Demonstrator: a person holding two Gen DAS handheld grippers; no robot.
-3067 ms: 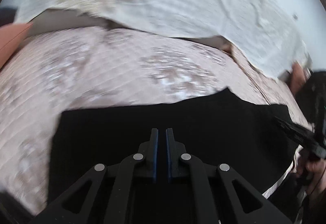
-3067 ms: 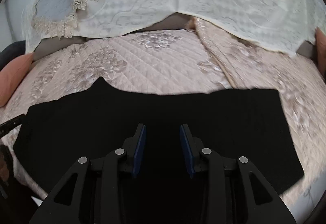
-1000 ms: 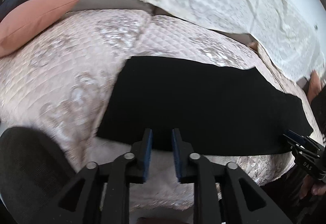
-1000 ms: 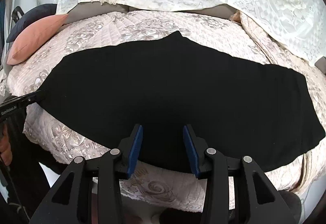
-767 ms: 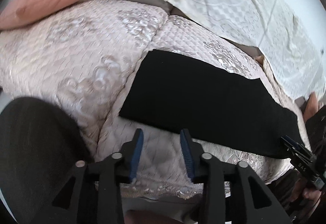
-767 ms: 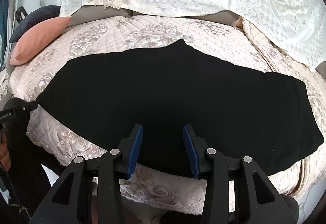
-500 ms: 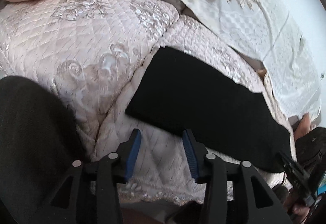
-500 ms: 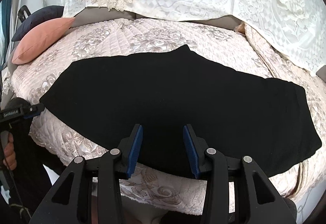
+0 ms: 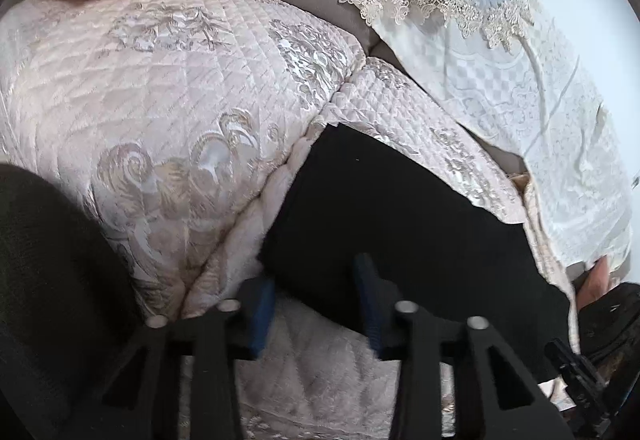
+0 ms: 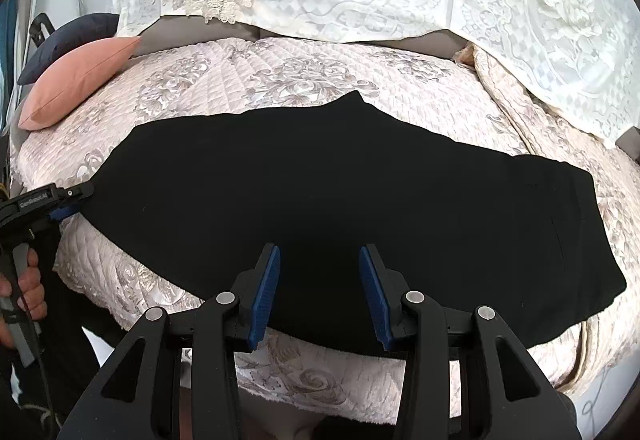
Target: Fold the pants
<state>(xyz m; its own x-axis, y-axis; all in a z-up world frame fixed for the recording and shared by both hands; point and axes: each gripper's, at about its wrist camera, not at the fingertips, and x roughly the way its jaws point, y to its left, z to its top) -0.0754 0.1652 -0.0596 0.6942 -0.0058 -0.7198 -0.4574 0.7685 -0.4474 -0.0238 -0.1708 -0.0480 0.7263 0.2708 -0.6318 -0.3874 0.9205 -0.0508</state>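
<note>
Left wrist view: the left gripper point(image 9: 314, 298) sits at the pants' point(image 9: 400, 224) near corner on the bed point(image 9: 160, 100), jaws closing astride that corner but not yet pinching it, likely to lift for a fold. Half a second ago it stood wider and farther off.

Right wrist view: the right gripper point(image 10: 319, 294) hovers released over the pants point(image 10: 340, 192), unchanged, probably waiting.
</note>
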